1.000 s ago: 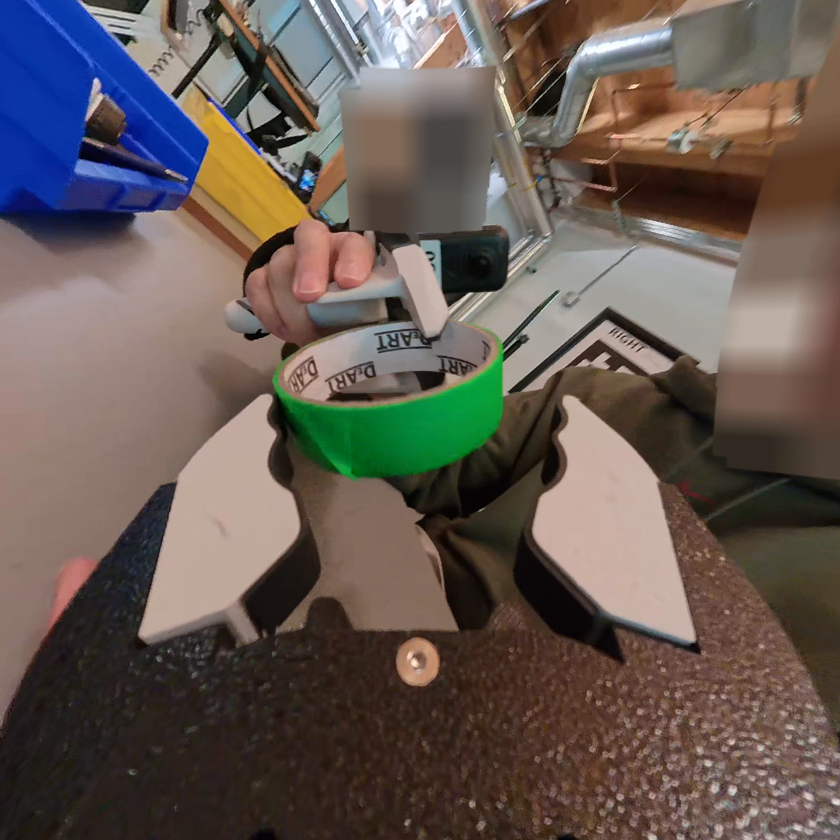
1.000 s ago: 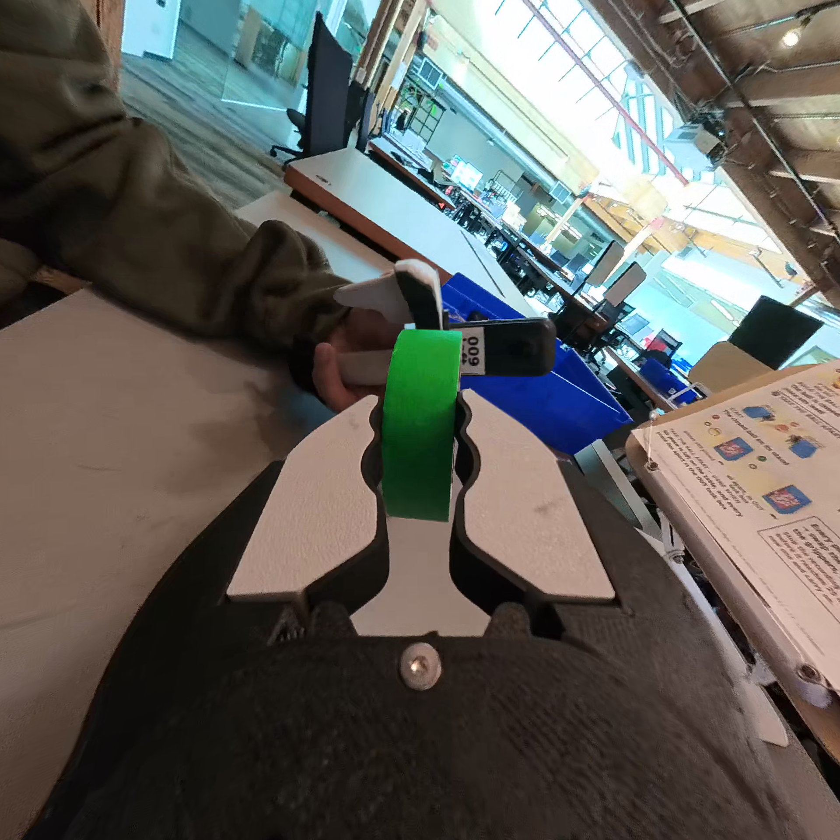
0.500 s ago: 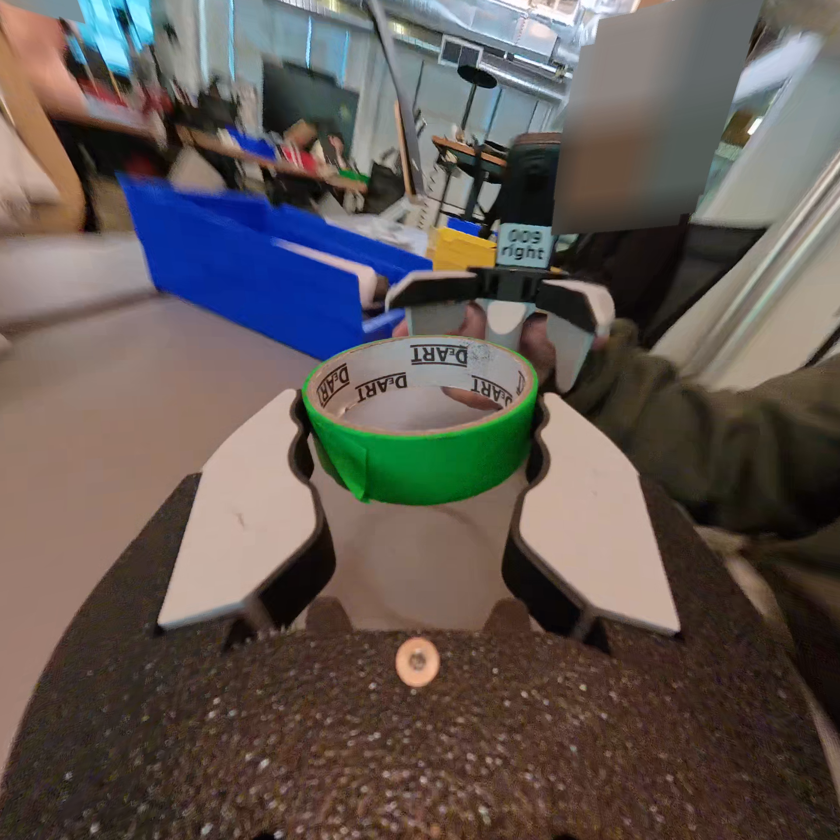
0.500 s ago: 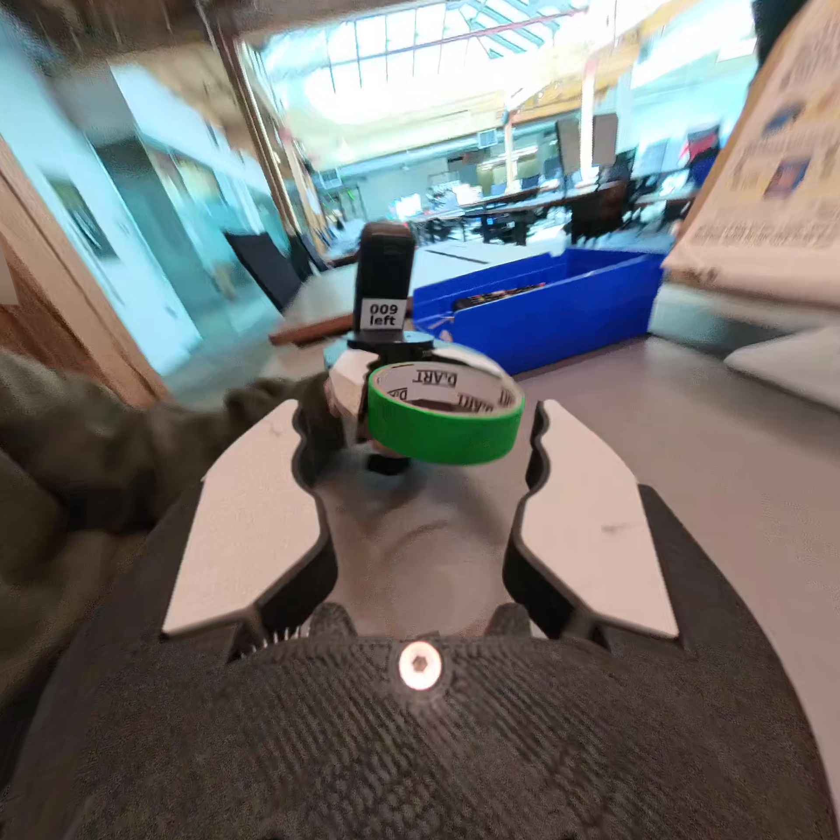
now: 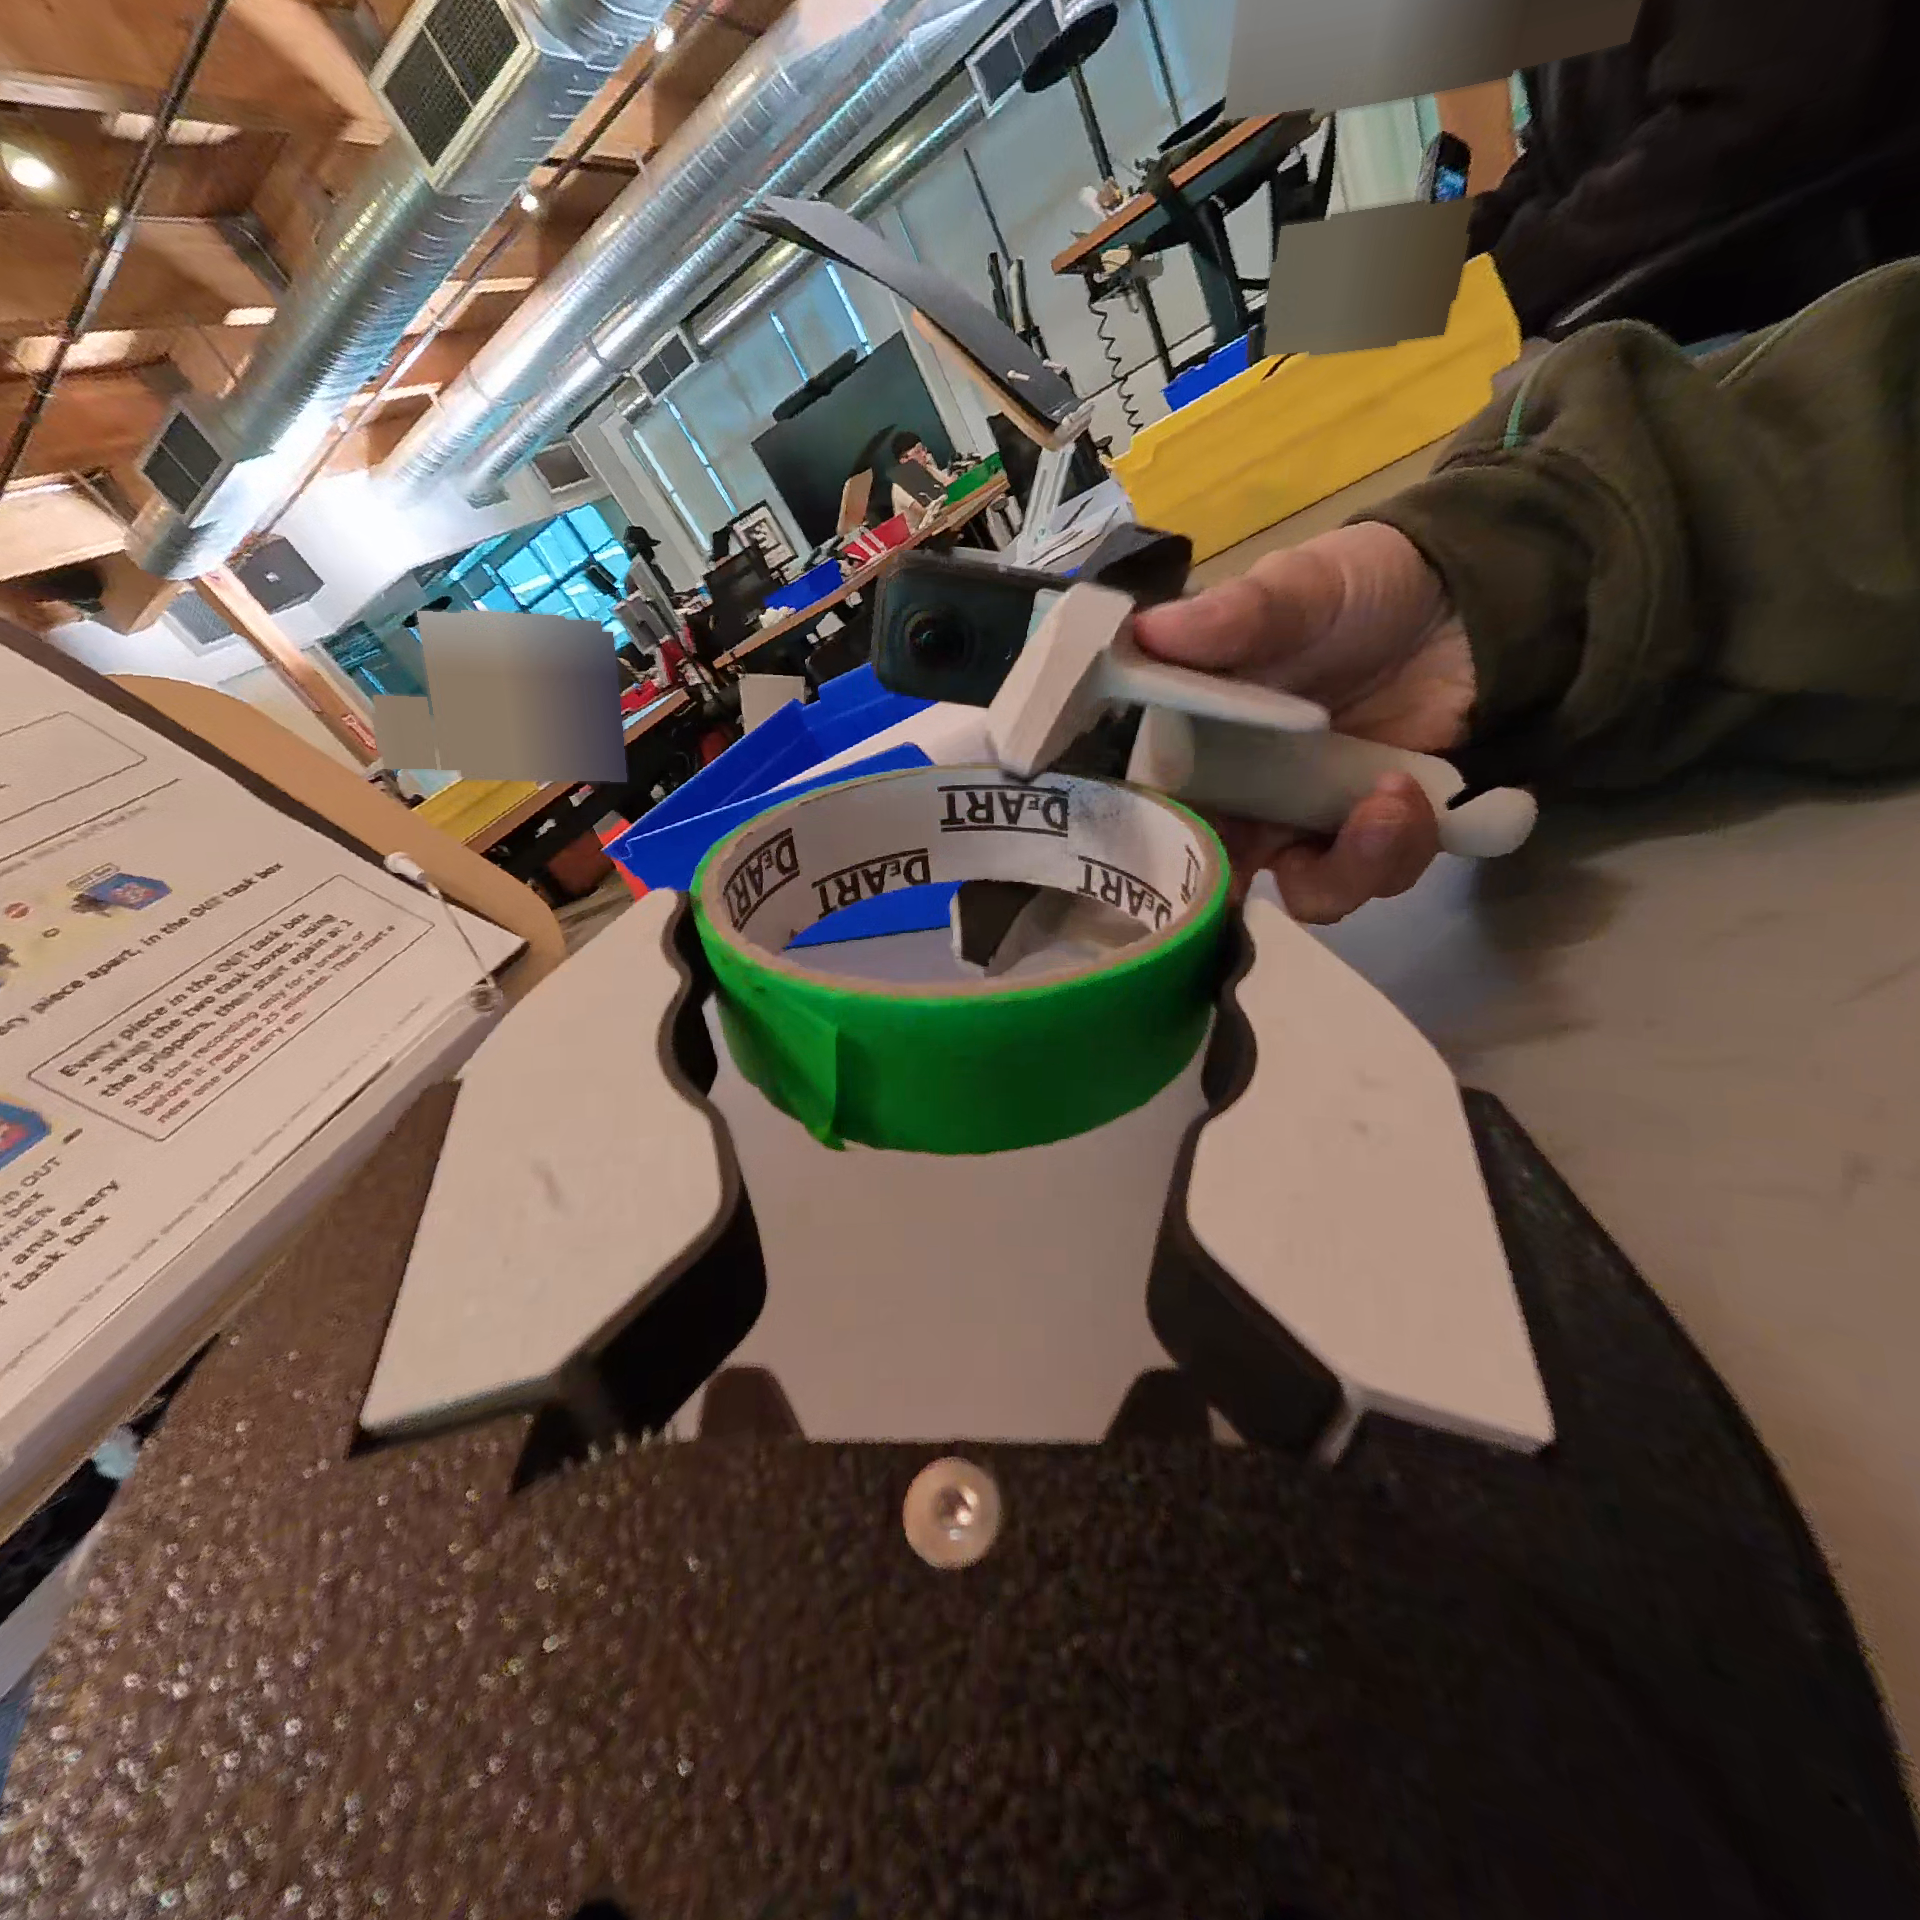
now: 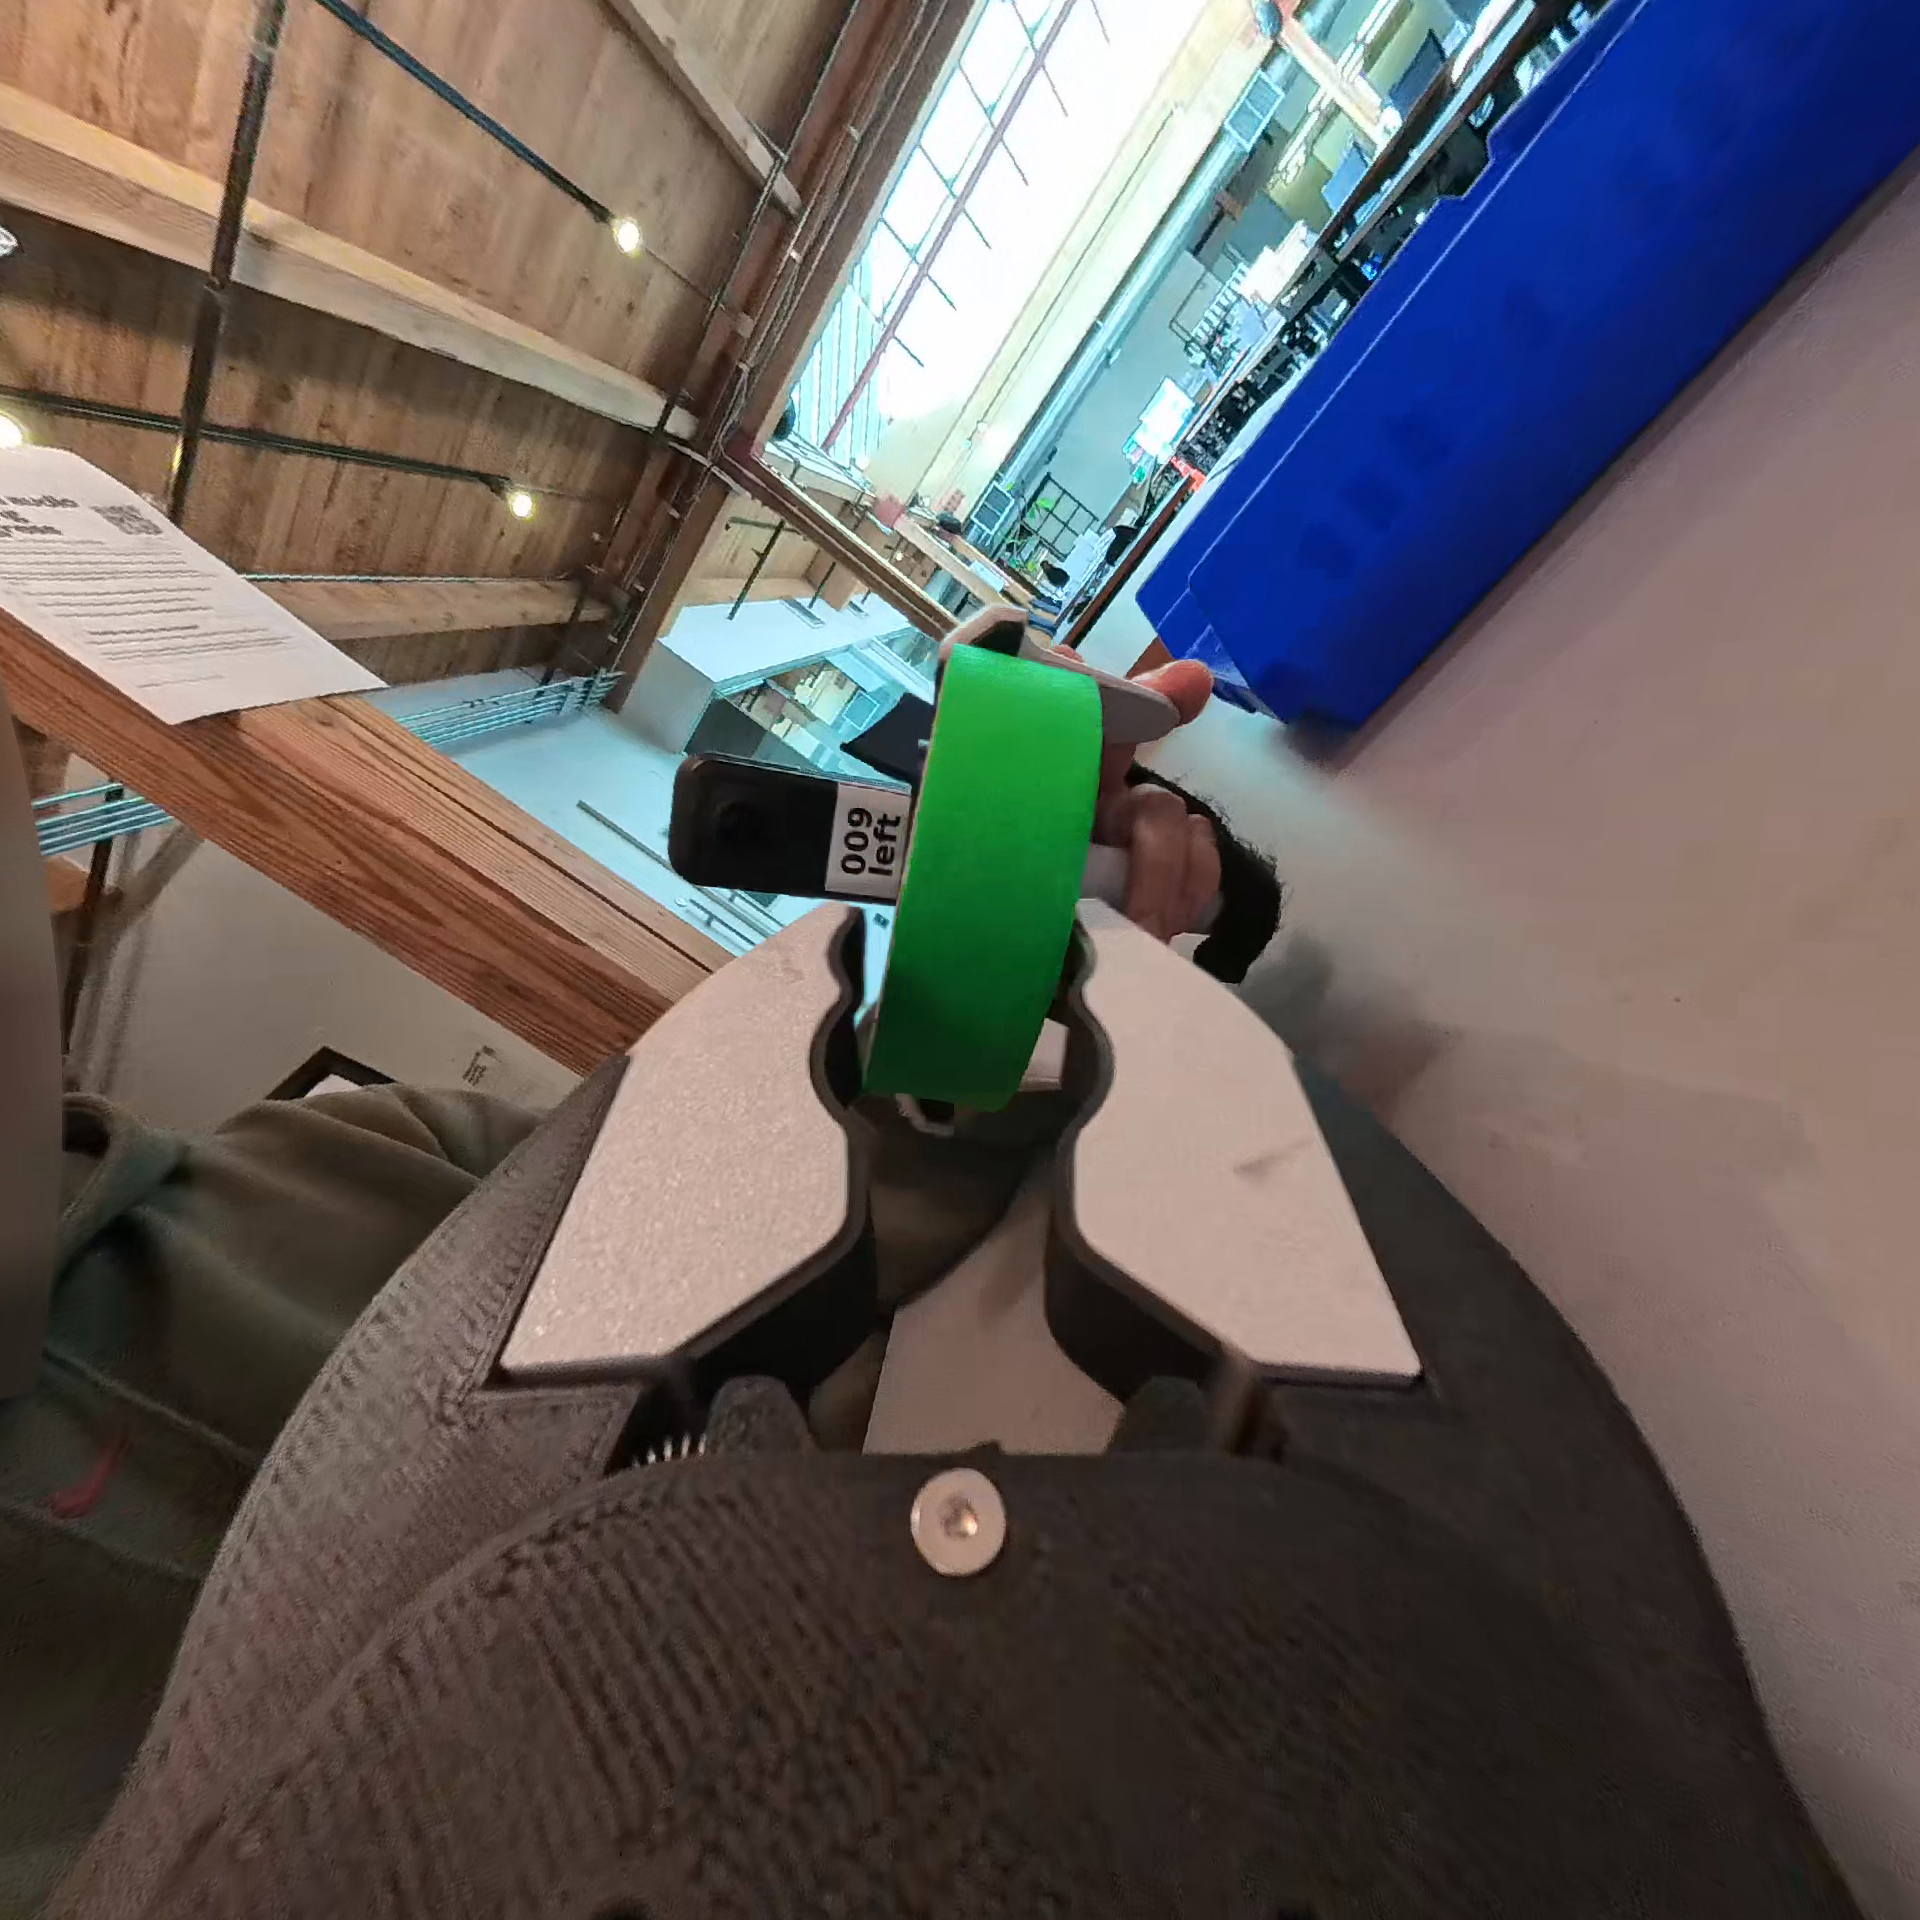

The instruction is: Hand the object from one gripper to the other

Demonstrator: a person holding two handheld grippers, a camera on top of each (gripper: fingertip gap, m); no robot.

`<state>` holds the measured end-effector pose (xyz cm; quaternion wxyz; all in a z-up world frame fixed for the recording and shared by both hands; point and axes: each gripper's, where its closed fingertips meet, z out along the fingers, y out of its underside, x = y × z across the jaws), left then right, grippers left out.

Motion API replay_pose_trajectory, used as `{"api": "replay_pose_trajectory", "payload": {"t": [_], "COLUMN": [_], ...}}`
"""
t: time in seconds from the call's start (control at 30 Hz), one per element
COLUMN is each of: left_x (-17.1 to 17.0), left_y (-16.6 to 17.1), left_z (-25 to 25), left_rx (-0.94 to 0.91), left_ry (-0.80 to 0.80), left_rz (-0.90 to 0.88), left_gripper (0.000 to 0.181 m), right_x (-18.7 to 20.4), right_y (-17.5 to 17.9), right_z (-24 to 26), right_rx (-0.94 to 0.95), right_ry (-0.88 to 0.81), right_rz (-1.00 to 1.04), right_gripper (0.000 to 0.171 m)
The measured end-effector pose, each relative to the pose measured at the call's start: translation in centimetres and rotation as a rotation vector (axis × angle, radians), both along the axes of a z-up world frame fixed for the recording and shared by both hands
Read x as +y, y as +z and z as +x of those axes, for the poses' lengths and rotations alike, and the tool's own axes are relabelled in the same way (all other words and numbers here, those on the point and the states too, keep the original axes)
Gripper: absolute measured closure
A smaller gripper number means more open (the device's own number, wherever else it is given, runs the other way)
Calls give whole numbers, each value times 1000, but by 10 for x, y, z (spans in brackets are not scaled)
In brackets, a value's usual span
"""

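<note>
Tape: green roll [image 5: 961, 1013], held off the table between both grippers.
Left gripper [image 5: 961, 997]: fingers clamp the roll's outer sides.
Right gripper [image 6: 961, 1023]: at 12 o'clock, narrow, straddling the far rim; whether it pinches, cannot tell.
Change: half a second ago it stood wide, clear of the roll.

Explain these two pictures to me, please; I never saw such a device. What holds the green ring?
No robot here: a person holds hand tongs in each hand. Each picture comes from a camera on one pair, looking along its two grey fingers. The left tongs grip the green tape roll across its diameter. The right tongs straddle its far edge, one finger on each flat side; whether they press, I cannot tell. Behind are a grey table, a blue bin and a printed sheet.
</note>
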<state>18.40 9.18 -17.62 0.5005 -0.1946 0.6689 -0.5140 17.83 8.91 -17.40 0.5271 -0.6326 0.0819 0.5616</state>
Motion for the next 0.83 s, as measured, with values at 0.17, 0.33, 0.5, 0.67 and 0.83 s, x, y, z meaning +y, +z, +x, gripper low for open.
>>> {"api": "replay_pose_trajectory", "payload": {"t": [0.17, 0.33, 0.5, 0.67, 0.83], "left_x": [6, 11, 6, 1, 1], "left_y": [2, -6, -3, 10, 12], "left_z": [-1, 2, -2, -15, -27], "left_rx": [-15, 53, 306, 539, 779], "left_ry": [24, 69, -68, -374, -614], "left_rz": [11, -7, -399, -864, -1167], "left_gripper": [89, 89, 79, 83, 98], "right_x": [-2, 1, -2, -15, -26], "right_y": [-2, -6, 13, 34, 14], "right_z": [7, 9, 21, 10, -14], "right_rx": [-51, -148, -396, -697, -1337], "right_ry": [-33, -61, -205, -260, -242], "right_rz": [2, 18, 184, 437, 688], "right_gripper": [140, 141, 143, 143, 143]}}
